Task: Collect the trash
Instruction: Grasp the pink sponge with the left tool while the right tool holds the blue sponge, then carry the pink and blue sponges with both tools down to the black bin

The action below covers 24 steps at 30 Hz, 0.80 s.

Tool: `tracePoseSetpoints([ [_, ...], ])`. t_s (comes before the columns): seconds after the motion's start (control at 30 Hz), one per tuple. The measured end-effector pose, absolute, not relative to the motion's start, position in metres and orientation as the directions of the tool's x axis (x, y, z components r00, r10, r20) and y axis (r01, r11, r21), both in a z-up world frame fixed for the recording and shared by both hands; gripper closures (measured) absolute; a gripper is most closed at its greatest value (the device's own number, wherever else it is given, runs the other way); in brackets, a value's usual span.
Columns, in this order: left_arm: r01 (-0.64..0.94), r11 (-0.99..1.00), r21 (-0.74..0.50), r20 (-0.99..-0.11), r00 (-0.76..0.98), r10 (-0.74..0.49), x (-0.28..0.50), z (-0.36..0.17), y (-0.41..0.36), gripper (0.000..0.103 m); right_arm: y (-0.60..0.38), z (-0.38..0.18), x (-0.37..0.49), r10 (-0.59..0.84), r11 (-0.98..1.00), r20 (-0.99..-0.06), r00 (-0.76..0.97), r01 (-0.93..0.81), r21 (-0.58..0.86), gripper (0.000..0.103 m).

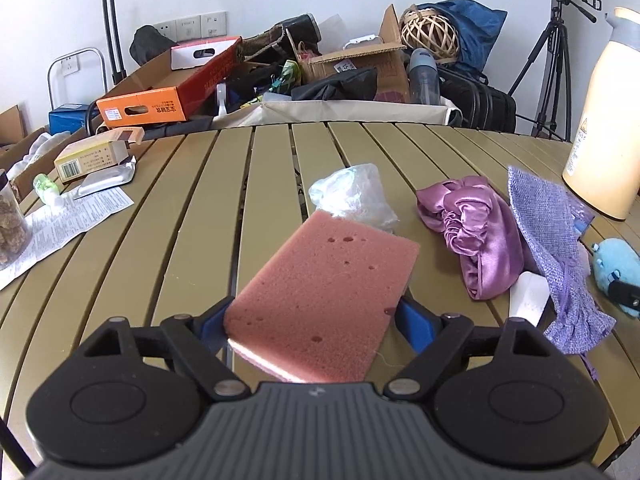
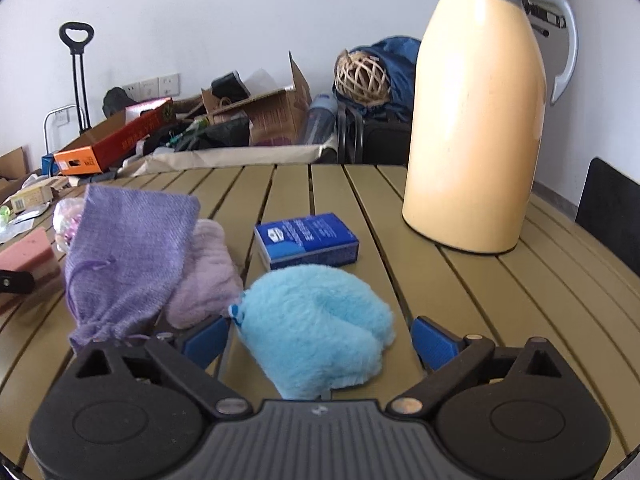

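A pink sponge sits tilted between the blue pads of my left gripper, which is shut on its two long sides. Just beyond it on the slatted table lies a crumpled clear plastic bag. In the right wrist view a fluffy light-blue plush lies on the table between the fingers of my right gripper. That gripper is open, with a gap showing between its right pad and the plush.
A purple satin cloth, a lilac woven pouch and a pale pink cloth lie between the grippers. A blue box and a tall cream thermos stand further right. A carton, foil packet and leaflet lie far left.
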<state>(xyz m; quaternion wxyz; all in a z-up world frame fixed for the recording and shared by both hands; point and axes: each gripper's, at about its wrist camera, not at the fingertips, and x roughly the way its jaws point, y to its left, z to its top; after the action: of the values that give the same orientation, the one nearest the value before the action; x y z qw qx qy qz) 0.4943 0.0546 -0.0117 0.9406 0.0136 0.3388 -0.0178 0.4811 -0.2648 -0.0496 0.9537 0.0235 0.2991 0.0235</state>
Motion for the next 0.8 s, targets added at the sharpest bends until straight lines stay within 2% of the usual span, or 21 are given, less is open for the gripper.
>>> tracePoseSetpoints([
  [0.27, 0.026, 1.000, 0.006, -0.643, 0.766, -0.016, 0.485, -0.011, 0.056, 0.017, -0.267, -0.055, 0.491, 0.057, 0.995, -0.584, 0.810, 0.004, 0.102, 0.008],
  [0.4, 0.023, 1.000, 0.004, -0.641, 0.768, -0.015, 0.477, -0.007, 0.056, 0.017, -0.264, -0.054, 0.493, 0.065, 0.994, -0.572, 0.817, -0.002, 0.111, 0.019],
  [0.53, 0.023, 1.000, 0.004, -0.632, 0.775, -0.016, 0.465, -0.001, 0.057, 0.017, -0.259, -0.053, 0.489, 0.048, 0.997, -0.557, 0.829, -0.004, 0.079, 0.023],
  [0.8, 0.014, 1.000, 0.008, -0.621, 0.784, -0.007, 0.440, 0.013, 0.057, 0.018, -0.260, -0.031, 0.459, 0.075, 0.994, -0.510, 0.857, -0.025, 0.104, 0.023],
])
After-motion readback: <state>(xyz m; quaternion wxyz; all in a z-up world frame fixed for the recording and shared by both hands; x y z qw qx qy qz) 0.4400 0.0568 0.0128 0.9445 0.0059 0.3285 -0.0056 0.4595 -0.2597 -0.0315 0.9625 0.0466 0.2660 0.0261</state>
